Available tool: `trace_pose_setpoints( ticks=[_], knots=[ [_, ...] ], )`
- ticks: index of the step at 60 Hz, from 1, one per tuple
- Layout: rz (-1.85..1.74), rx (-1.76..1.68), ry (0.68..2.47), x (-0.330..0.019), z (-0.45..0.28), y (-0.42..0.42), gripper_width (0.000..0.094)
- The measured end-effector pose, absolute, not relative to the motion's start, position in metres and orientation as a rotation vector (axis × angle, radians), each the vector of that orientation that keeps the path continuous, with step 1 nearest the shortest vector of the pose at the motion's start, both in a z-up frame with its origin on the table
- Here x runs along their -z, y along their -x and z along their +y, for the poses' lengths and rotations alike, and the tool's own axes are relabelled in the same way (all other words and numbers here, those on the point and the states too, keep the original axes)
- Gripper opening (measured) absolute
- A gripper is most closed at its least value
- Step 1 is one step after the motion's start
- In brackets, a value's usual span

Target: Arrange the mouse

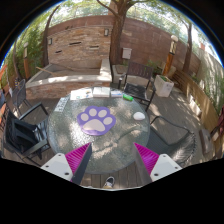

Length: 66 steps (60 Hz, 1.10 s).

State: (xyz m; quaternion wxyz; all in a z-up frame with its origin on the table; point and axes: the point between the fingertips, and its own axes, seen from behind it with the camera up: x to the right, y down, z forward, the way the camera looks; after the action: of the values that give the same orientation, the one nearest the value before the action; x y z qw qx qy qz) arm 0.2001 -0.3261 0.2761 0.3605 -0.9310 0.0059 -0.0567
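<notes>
Gripper [112, 160]: stood wide open, empty.
Mouse [138, 116]: beyond fingers, right of paw-print mousepad [97, 118]; likely light, rigid, smooth; grasp across sides.

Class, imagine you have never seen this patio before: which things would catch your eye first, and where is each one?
First, the purple paw-print mat in the middle of the round glass table, beyond the open gripper. Next, the small white mouse lying on the glass just right of the mat. Behind the table rises a brick wall with a tree trunk.
</notes>
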Motion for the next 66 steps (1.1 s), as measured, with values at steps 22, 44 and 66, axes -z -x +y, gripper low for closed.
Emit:
trace_pose_setpoints(
  ticks=[22, 44, 66],
  knots=[
    [0.093, 0.1, 2.434, -0.193, -0.281, -0.282, 0.0835],
    [0.049, 0.095, 2.232, -0.051, -0.099, -0.387, 0.0826],
    [0.155, 0.076, 2.257, 0.003, 0.012, -0.433, 0.0833]
  ],
)
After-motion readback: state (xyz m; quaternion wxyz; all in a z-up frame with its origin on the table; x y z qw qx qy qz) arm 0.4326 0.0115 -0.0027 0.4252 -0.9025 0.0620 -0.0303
